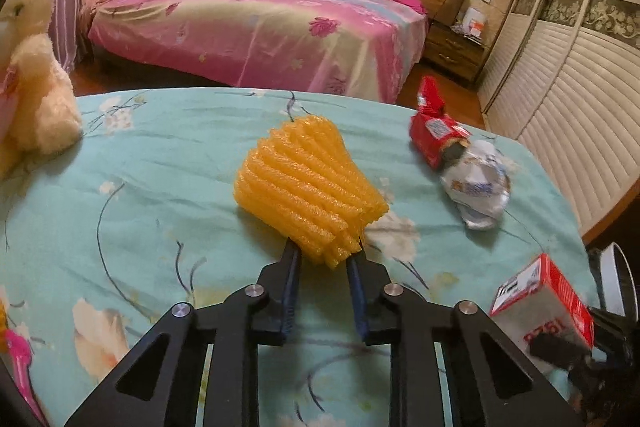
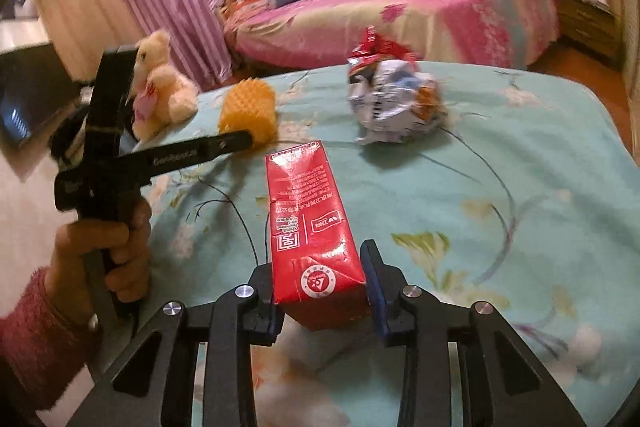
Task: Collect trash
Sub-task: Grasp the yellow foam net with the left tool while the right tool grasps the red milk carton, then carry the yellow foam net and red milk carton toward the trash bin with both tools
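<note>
Left wrist view: my left gripper [image 1: 326, 255] pinches the near end of the yellow foam net [image 1: 308, 183], which lies on the teal sheet [image 1: 160, 163]. Right gripper [image 2: 322, 281] is clamped on the red carton [image 2: 310, 223], low at its base, probably for a stable lift. Crumpled wrappers [image 2: 394, 99] sit further back, untouched. No bin or bag visible, so I can't tell where the trash goes.

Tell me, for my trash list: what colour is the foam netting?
Orange-yellow; the foam netting shows best in the left wrist view.
</note>
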`<action>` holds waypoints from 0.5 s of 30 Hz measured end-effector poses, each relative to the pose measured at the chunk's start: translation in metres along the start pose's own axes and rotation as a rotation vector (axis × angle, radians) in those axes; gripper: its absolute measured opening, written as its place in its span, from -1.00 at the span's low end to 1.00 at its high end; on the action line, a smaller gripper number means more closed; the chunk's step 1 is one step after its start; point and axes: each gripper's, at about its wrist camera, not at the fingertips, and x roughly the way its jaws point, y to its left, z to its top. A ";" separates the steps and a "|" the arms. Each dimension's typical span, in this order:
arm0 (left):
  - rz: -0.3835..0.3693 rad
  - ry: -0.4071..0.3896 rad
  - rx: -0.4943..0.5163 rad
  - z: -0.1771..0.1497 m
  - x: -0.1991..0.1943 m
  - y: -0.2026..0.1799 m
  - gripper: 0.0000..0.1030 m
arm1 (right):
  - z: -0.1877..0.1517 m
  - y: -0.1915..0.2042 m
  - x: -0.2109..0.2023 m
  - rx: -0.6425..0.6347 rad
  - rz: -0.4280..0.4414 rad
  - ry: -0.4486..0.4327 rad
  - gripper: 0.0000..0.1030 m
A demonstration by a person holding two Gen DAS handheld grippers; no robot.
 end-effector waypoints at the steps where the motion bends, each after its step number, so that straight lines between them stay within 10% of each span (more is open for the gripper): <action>1: -0.007 -0.001 0.004 -0.005 -0.004 -0.003 -0.62 | -0.002 -0.003 -0.004 0.017 -0.003 -0.008 -0.34; 15: -0.126 0.017 0.075 -0.063 -0.063 -0.059 -0.63 | -0.037 -0.017 -0.060 0.148 -0.101 -0.123 -0.34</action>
